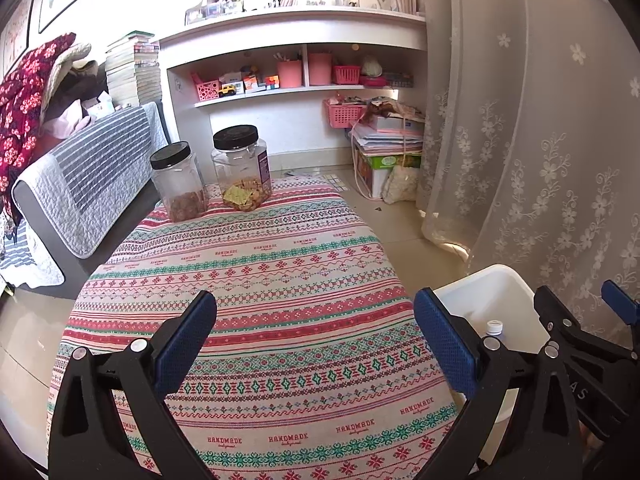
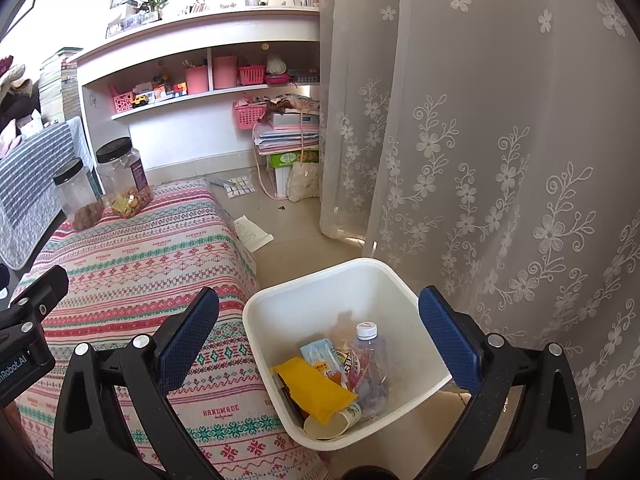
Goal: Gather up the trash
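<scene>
Now the white bin [image 2: 320, 300] sits on the floor right beside the worktop [image 2: 132, 264]. All the trash lies inside the bin: a bottle [image 2: 370, 360], a yellow bag [image 2: 316, 388], a cup [image 2: 332, 424]. The right gripper [image 2: 320, 340] is above the bin, fingers spread wide, holding nothing. The left gripper [image 1: 316, 344] is above the worktop beside the bin, fingers spread too. Two jars [image 1: 240, 168] stand far from the bin.

Bright daylight floods a white built-in shelf unit [image 1: 296, 32] at upper centre. A lace curtain [image 2: 500, 140] fills the right of the frame, above pale floor tiles [image 2: 304, 236]. At left, a grey sofa [image 1: 84, 184] carries a striped quilt.
</scene>
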`<state>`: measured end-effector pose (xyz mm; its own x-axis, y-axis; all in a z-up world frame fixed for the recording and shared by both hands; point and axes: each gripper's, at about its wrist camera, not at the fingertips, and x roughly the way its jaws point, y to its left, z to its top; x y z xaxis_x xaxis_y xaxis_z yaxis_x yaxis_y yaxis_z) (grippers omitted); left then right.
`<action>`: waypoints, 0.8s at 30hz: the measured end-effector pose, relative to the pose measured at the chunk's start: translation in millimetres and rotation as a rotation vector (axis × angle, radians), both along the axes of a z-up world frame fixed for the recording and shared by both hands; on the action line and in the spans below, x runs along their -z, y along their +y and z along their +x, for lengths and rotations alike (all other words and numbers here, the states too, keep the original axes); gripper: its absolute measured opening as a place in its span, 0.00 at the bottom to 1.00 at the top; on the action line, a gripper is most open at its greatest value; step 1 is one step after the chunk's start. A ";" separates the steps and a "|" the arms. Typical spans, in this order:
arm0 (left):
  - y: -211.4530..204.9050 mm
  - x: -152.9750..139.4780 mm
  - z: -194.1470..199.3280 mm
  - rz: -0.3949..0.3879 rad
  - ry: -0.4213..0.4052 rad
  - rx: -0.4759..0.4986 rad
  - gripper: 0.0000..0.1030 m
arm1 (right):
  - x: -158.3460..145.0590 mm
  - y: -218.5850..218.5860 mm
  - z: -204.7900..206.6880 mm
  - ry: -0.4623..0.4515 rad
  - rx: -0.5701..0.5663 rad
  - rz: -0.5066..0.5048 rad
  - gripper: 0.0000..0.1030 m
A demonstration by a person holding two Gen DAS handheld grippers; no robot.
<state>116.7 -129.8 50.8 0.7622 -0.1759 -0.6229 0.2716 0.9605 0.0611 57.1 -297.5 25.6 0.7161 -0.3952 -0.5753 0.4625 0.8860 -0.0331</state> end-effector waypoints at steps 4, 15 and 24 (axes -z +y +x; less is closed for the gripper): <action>0.5 1.5 -0.1 0.000 0.000 0.004 0.93 | 0.1 -0.3 0.1 0.001 0.000 0.003 0.93; -7.2 3.9 -5.0 0.012 -0.014 0.044 0.91 | 1.2 0.9 0.2 0.004 0.004 0.000 0.93; -4.8 6.3 1.5 0.020 0.026 -0.010 0.92 | 3.0 -1.3 0.7 0.003 0.014 0.005 0.93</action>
<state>118.2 -134.6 44.4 0.7473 -0.1559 -0.6459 0.2639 0.9618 0.0732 57.7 -298.8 22.6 0.7089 -0.4021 -0.5795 0.4748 0.8796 -0.0296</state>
